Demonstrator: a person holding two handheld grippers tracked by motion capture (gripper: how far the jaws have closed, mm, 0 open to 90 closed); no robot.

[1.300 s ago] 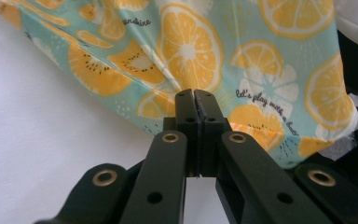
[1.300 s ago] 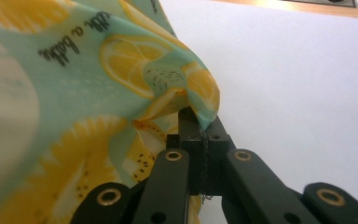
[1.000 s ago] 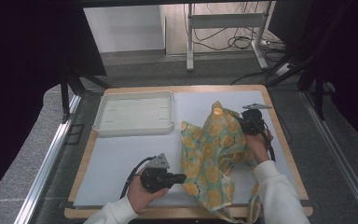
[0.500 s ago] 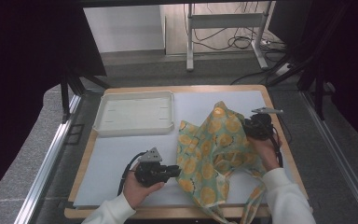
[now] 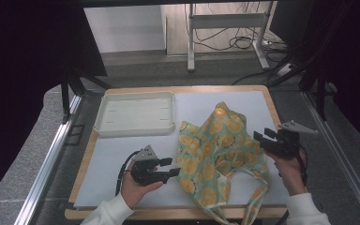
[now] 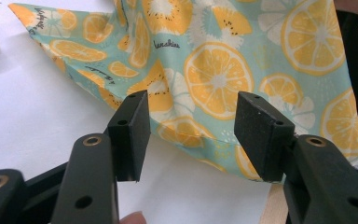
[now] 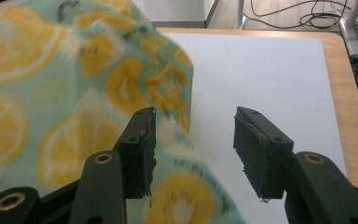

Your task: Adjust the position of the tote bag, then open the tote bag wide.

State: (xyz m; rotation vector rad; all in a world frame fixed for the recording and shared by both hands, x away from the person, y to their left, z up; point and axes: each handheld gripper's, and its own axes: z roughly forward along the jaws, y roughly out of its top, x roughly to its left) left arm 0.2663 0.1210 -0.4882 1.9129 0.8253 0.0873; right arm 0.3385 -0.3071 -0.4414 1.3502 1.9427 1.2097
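White tray (image 5: 136, 112) far left, empty. Left gripper (image 5: 168, 168) jaws wide apart, holding nothing, at hem of citrus-print bag (image 5: 218, 150) crumpled mid-mat. Right gripper (image 5: 264, 138) likewise open, empty. Risk: bag overhangs near edge, may slide off if tugged.

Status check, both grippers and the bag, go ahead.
Left gripper open at the bag's edge. Right gripper open beside it. Lemon-print bag crumpled on the mat, unheld. Tray well clear.

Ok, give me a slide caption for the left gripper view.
Open left gripper lined up on the hem of the orange-print cloth bag on the white mat.
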